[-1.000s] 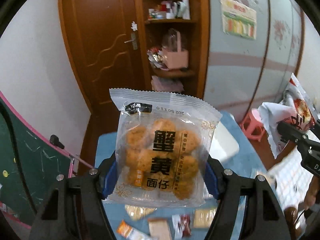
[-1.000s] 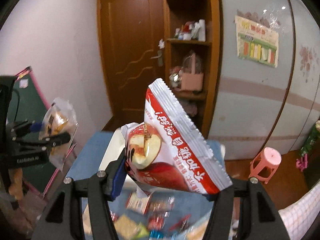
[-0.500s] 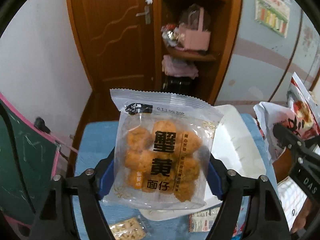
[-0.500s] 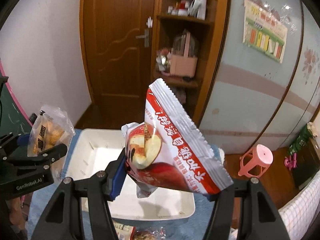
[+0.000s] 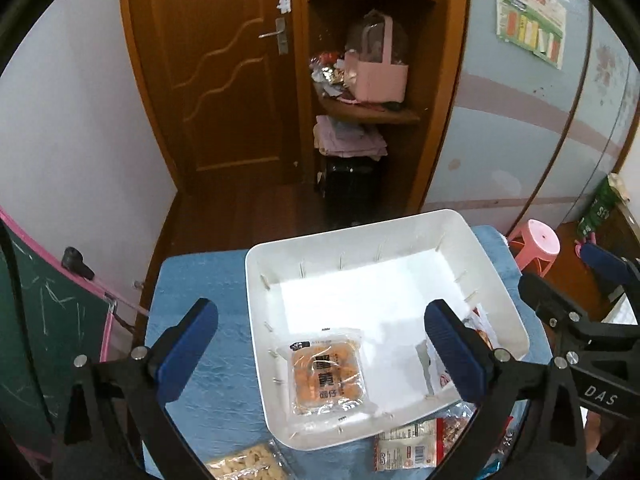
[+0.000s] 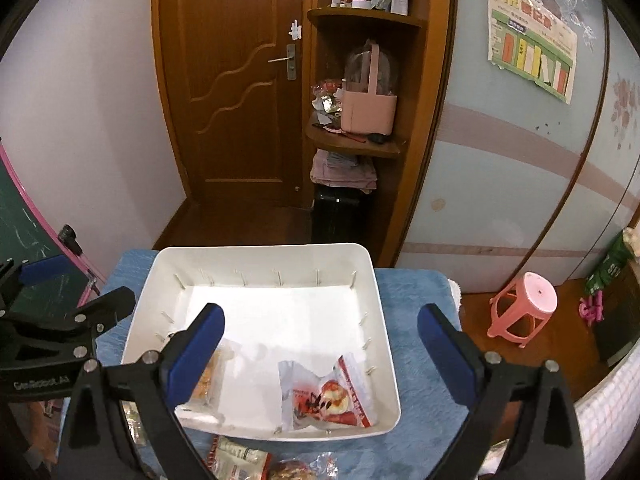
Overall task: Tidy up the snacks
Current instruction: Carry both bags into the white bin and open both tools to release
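A shallow white plastic bin [image 5: 496, 276] with little pegs along its inner walls sits on a table covered in blue cloth [image 5: 212, 280]. Two snack packs lie flat on its floor. The clear packet of orange-brown fried snack balls with black lettering [image 5: 327, 372] rests near the left wall of the bin, at the corner closest to the grippers. The red and white foil pouch printed with an apple picture [image 6: 332, 394] lies crumpled at the near right corner, well apart from the first.

The left gripper [image 5: 320, 352] hangs above the bin with its blue-padded jaws opening wide; nothing is pinched between them, and the clear packet lies loose below. The right gripper [image 6: 320, 348] hovers the same way, its jaws opening, pads touching nothing, the red pouch lying free beneath.

More wrapped snacks [image 5: 408, 446] lie on the cloth just outside the bin's near edge. A pink plastic stool [image 6: 528, 308] stands on the floor to the right.
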Available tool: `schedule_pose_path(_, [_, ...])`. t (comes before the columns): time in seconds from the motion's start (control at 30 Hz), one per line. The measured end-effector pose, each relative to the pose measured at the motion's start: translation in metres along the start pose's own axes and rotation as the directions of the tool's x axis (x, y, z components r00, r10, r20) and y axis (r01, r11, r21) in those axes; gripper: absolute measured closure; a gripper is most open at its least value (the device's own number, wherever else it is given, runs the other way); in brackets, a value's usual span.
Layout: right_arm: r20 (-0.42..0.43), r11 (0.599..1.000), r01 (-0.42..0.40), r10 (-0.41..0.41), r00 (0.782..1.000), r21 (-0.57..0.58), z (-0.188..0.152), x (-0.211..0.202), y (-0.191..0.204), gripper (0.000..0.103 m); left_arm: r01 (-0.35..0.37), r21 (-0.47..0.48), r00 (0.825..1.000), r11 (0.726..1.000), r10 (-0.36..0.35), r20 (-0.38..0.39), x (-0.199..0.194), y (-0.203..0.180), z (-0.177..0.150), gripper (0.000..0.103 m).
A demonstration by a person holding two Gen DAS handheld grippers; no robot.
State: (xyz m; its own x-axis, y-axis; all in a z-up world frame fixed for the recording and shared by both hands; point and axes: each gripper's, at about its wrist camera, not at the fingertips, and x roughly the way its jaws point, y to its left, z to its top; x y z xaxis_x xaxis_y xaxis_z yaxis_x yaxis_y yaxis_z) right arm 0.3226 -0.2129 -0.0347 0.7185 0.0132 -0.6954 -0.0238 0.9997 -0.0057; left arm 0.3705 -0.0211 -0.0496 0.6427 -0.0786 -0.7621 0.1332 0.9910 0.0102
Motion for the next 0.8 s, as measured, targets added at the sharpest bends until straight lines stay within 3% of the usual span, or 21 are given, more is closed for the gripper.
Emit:
schedule_pose_path(0.5, [0.015,0.999,-0.035,0.035,0.999,0.010,-0.008,-0.058,-0.001,0.005,0.018,0.020,0.999,1.000,-0.019,0.050,-0.071,0.012,-0.025,0.000])
schedule_pose_path(0.8, [0.072,0.999,-0.039,0.036,0.997,0.034,-0.020,-0.109,0.001,0.005,0.048,0.028,0.996,0.998,-0.050,0.070,-0.120,0.037,-0.053,0.000])
